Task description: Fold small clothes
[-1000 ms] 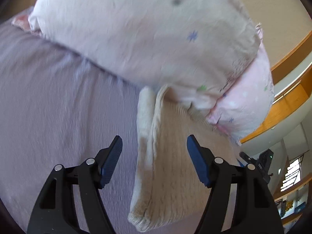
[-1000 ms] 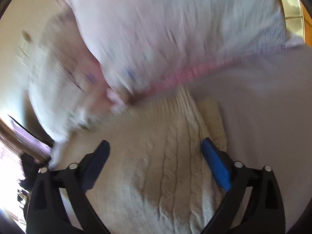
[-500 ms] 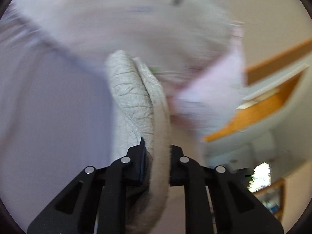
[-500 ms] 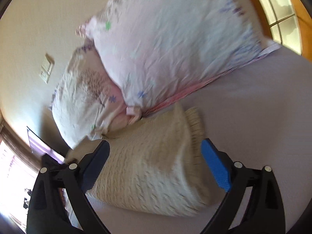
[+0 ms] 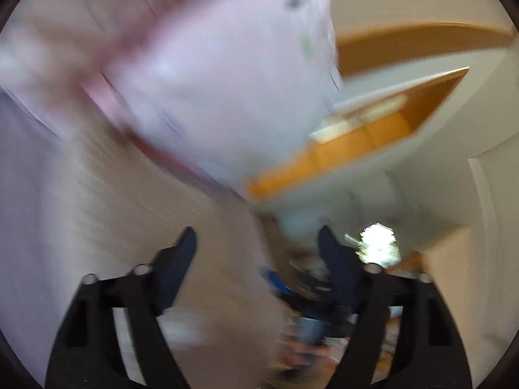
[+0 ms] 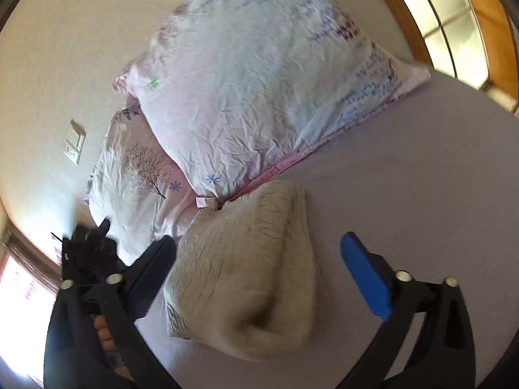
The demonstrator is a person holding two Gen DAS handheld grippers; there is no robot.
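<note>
A cream cable-knit garment (image 6: pixel 249 269) lies folded in a thick bundle on the lavender bed sheet (image 6: pixel 421 175), just in front of the pillows. My right gripper (image 6: pixel 256 259) is open and empty, hovering above the bundle with its jaws wide apart. The left gripper (image 6: pixel 87 246) shows at the left edge of the right wrist view, beside the bundle. In the left wrist view, which is heavily blurred, my left gripper (image 5: pixel 256 249) is open with nothing between its jaws; a pale blur of the garment (image 5: pixel 136 214) lies below it.
Two pink patterned pillows (image 6: pixel 259 90) lean against the cream wall (image 6: pixel 65 64) behind the bundle. A wooden window frame (image 6: pixel 470 19) is at the upper right. The bed's edge and the room beyond (image 5: pixel 373 259) show blurred in the left wrist view.
My left gripper was shut on the garment's edge half a second ago; it is now open and swinging away. The garment lies folded over. My right gripper has pulled back, still open.
</note>
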